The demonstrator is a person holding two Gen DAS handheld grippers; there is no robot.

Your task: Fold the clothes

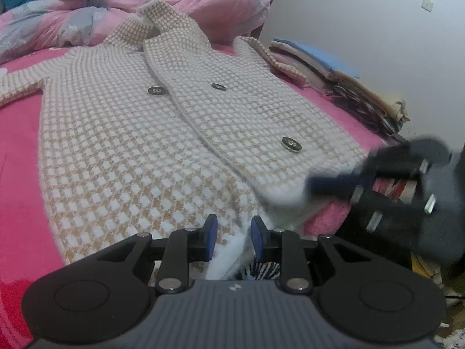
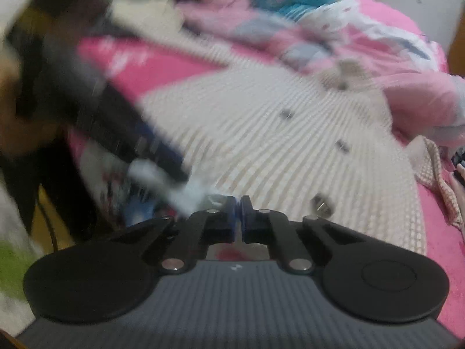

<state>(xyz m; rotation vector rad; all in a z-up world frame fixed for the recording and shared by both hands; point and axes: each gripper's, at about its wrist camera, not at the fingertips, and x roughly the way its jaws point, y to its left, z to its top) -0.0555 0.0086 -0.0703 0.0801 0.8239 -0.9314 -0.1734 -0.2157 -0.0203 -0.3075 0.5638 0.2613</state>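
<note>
1. Lying flat on the bed (image 1: 20, 157): checked knit jacket (image 1: 139, 133), front up, buttoned, collar twd the quilt, one sleeve out sideways. No fold seen in the body; folding seemingly all left.
2. Left gripper (image 1: 234, 237) at the hem, jaws apart, nothing betw them. Right gripper (image 2: 238, 213) at hem corner, jaws nearly closed; can't tell if cloth is pinched (blur).
3. Pink sheet, rumpled quilt (image 1: 174, 3) behind, stacked folded clothes (image 1: 319, 64) by the white wall (image 1: 377, 29).
</note>
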